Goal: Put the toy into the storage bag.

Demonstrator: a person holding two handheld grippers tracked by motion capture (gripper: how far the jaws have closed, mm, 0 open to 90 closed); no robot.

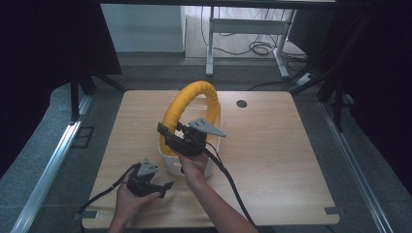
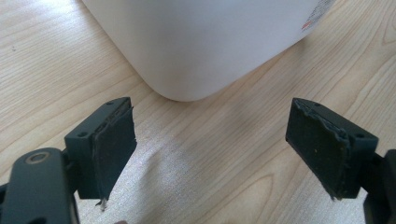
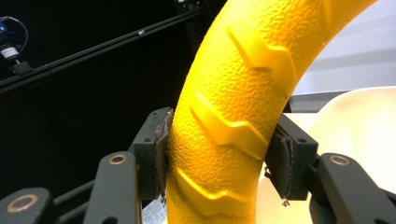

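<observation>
Surface: light wooden table (image 1: 272, 145), round grommet hole (image 1: 241, 103) near far edge
Resting directly on it: white plastic basket (image 1: 171, 165), standing upright at centre

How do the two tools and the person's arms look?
Both tools, the left tool and the right tool, are black, each topped by a grey three-cornered plate and trailing a black cable. Their flat dark pads have frayed edges. The forearms are unsleeved.

Left tool (image 1: 167, 186) and right tool (image 1: 162, 130) black, grey 3-cornered plates, black cables, bare forearms
</observation>
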